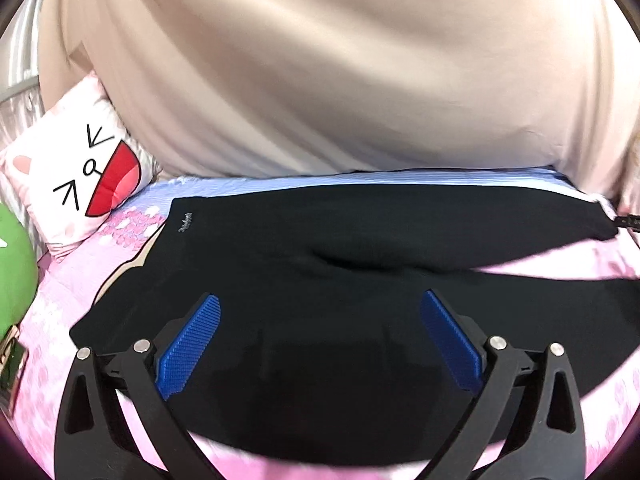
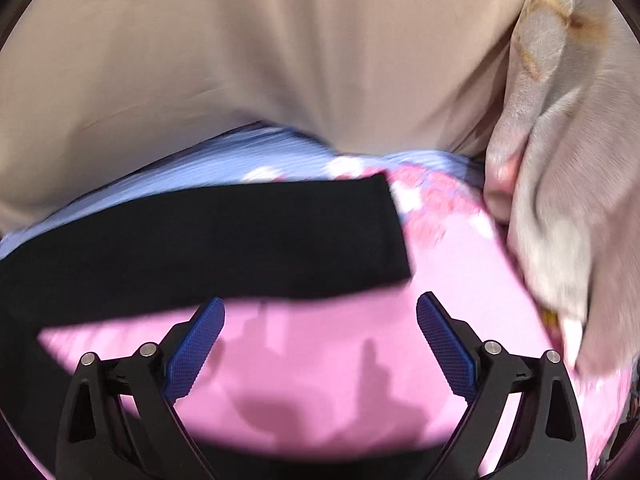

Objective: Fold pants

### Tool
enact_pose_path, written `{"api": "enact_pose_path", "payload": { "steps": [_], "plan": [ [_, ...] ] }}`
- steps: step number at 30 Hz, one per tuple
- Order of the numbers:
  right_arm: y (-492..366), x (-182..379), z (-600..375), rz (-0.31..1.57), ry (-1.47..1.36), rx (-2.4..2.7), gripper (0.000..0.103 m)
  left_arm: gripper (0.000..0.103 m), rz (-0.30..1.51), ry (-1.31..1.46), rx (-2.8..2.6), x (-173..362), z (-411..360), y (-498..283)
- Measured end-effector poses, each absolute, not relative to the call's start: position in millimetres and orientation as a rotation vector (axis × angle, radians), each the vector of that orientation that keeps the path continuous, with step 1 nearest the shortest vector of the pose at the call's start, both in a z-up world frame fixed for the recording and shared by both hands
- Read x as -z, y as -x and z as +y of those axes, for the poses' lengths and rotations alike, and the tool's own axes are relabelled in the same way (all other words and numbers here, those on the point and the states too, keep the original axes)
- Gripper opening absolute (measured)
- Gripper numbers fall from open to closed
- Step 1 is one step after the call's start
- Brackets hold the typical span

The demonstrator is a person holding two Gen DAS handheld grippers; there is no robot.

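Black pants [image 1: 340, 260] lie spread flat on a pink bedsheet [image 1: 72, 280], with a small white logo near their far left corner. My left gripper [image 1: 320, 304] is open and empty, hovering just above the wide part of the pants. In the right wrist view one black pant leg [image 2: 240, 240] stretches from the left and ends at a hem in mid-frame. My right gripper [image 2: 320, 304] is open and empty, over the bare pink sheet [image 2: 320, 360] just in front of that leg.
A person's beige top [image 1: 320, 60] fills the far side of both views. A white cat-face pillow [image 1: 80, 176] and a green object [image 1: 12, 268] sit at the left. A fuzzy grey blanket [image 2: 560, 160] lies at the right. A blue striped cloth [image 2: 224, 160] lies behind the pants.
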State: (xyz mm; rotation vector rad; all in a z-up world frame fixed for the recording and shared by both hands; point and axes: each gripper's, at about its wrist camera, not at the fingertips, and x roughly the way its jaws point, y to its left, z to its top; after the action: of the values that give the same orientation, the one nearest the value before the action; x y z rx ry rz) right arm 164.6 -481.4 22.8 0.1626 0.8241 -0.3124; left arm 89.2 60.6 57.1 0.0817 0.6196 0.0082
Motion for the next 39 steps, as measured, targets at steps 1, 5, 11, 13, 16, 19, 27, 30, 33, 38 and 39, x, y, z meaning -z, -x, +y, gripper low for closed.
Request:
{"api": "enact_pose_path", "payload": {
  "steps": [1, 5, 11, 13, 16, 19, 27, 30, 33, 38, 39],
  "plan": [
    [-179, -20, -495, 0.832, -0.183, 0.312, 0.091, 0.098, 0.642, -0.065, -0.024, -58, 72, -107],
    [-217, -10, -524, 0.854, -0.245, 0.297, 0.091, 0.098, 0.685, 0.005, -0.114, -59, 126, -167],
    [-268, 15, -533, 0.922, -0.211, 0.306, 0.091, 0.098, 0.737, 0.081, -0.193, -56, 204, -251],
    [-274, 20, -530, 0.923, -0.183, 0.309, 0.086, 0.098, 0.783, 0.135, -0.194, -49, 231, -281],
    [-275, 17, -526, 0.896, -0.170, 0.286, 0.042, 0.098, 0.822, 0.207, -0.211, -40, 267, -321],
    [-269, 12, -528, 0.889, -0.232, 0.235, 0.014, 0.098, 0.860, 0.174, -0.281, -24, 285, -357],
    [-232, -17, -506, 0.769, -0.224, 0.233, 0.012, 0.022, 0.928, 0.150, -0.273, -7, 292, -381],
    [-215, -36, -502, 0.723, -0.240, 0.214, 0.012, 0.021, 0.835, 0.200, -0.221, -44, 296, -344],
    [-190, -54, -491, 0.677, -0.227, 0.187, 0.012, 0.021, 0.776, 0.200, -0.173, -76, 299, -305],
    [-115, -83, -471, 0.601, -0.180, 0.133, 0.012, 0.021, 0.697, 0.188, -0.101, -117, 311, -202],
    [-102, -86, -470, 0.601, -0.166, 0.128, 0.012, 0.021, 0.698, 0.187, -0.094, -118, 314, -189]
  ]
}}
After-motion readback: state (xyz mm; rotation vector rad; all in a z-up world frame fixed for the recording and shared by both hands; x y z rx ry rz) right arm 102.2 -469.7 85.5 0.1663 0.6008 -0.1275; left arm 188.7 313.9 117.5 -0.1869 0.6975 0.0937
